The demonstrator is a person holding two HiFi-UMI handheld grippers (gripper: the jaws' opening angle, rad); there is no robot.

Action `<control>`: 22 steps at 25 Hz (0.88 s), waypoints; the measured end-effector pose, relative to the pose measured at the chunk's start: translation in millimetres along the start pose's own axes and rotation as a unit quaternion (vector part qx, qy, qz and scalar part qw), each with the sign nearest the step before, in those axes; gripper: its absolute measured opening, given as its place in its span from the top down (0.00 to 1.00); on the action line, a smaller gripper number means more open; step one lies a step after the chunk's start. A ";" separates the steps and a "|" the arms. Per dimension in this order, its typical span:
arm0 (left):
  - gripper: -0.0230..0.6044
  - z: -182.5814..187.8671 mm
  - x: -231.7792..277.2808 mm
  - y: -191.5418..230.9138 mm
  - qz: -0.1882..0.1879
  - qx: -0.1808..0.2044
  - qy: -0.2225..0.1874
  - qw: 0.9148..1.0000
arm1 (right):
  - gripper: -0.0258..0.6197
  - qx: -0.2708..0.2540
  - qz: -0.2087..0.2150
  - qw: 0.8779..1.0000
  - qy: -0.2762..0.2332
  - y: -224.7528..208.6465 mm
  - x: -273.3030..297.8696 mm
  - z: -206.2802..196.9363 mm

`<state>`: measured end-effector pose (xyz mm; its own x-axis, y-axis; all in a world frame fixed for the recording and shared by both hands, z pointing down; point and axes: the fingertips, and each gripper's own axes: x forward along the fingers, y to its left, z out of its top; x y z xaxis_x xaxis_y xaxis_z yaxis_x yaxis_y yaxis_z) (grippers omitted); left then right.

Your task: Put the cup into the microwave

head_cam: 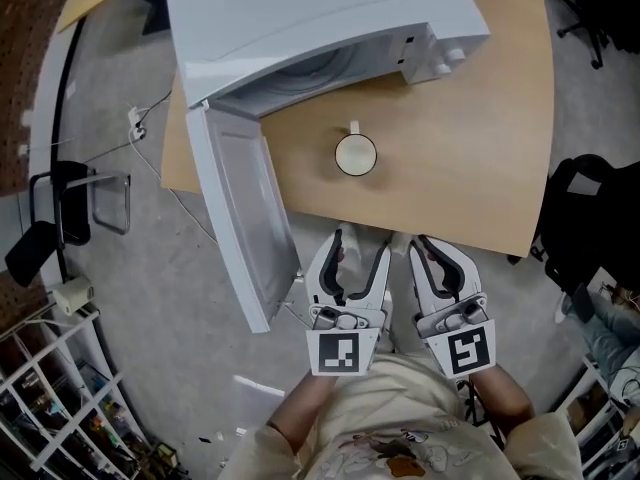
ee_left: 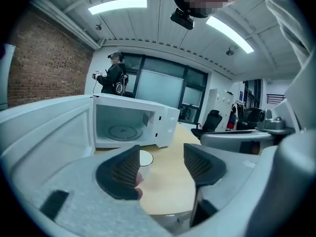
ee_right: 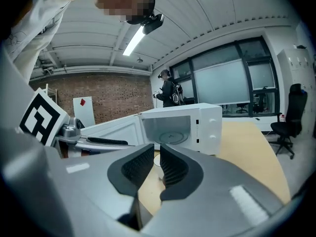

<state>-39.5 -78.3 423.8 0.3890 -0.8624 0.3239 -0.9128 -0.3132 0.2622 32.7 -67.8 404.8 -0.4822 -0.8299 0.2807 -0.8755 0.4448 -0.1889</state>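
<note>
A white cup (head_cam: 355,154) stands upright on the wooden table (head_cam: 480,148), in front of the white microwave (head_cam: 320,28). The microwave's door (head_cam: 235,218) hangs wide open past the table's left edge. Both grippers hover off the table's near edge, short of the cup. My left gripper (head_cam: 362,240) is open with nothing between its pads; in its own view the cup (ee_left: 144,158) shows past the left pad, with the empty oven cavity (ee_left: 123,127) behind it. My right gripper (head_cam: 430,242) is beside it, its jaws drawn to a thin slit with nothing between them, pointing at the microwave (ee_right: 177,125).
The open door juts out to the left of my left gripper. A black office chair (head_cam: 585,218) stands right of the table, another black chair (head_cam: 50,218) and a wire rack (head_cam: 60,398) to the left. A person (ee_left: 113,75) stands far behind the microwave.
</note>
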 end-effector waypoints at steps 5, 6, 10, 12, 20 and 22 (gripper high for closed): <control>0.37 -20.7 26.1 15.0 0.027 0.029 -0.009 0.999 | 0.89 -0.018 0.003 1.000 0.022 -12.2 5.5 -16.6; 0.34 -25.7 34.3 18.3 0.031 0.036 -0.008 0.999 | 0.89 -0.014 -0.003 1.000 0.018 -15.5 8.4 -16.2; 0.29 -44.7 70.2 30.7 0.047 0.059 -0.011 0.997 | 0.90 -0.011 -0.006 1.000 0.021 -27.6 15.2 -27.4; 0.28 -54.3 88.5 38.7 0.058 0.068 -0.014 0.996 | 0.90 -0.008 -0.011 1.000 0.026 -35.0 17.2 -34.1; 0.24 -88.2 141.6 63.2 0.065 0.092 0.009 0.994 | 0.90 -0.002 -0.019 0.999 0.038 -49.6 26.3 -55.9; 0.24 -87.4 149.6 64.2 0.066 0.106 -0.005 0.992 | 0.90 -0.006 -0.018 0.999 0.036 -49.9 32.4 -57.9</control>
<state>-29.0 -192.7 568.6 0.2644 -0.9051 0.3329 -0.9617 -0.2734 0.0207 58.9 -97.3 477.8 -0.4517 -0.8193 0.3532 -0.8921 0.4198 -0.1671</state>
